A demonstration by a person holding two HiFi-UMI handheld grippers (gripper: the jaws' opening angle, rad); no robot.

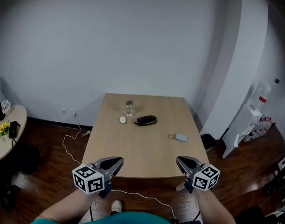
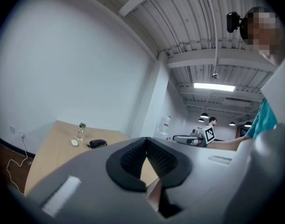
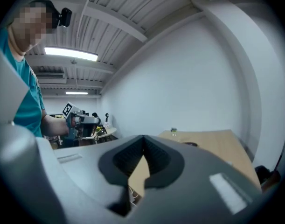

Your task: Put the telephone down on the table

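Hovering at the near edge of the table (image 1: 147, 155), left gripper (image 1: 118, 162) and right gripper (image 1: 180, 160), jaws together (tips touching).

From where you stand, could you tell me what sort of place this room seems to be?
Probably an office or lab workroom: a plain wooden table against a bare white wall, a water dispenser off to its right, and a ceiling strip light over open workspace beyond.

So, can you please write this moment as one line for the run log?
left gripper: shut, empty | right gripper: shut, empty | both: over near table edge | on table: bottle, black object, grey object
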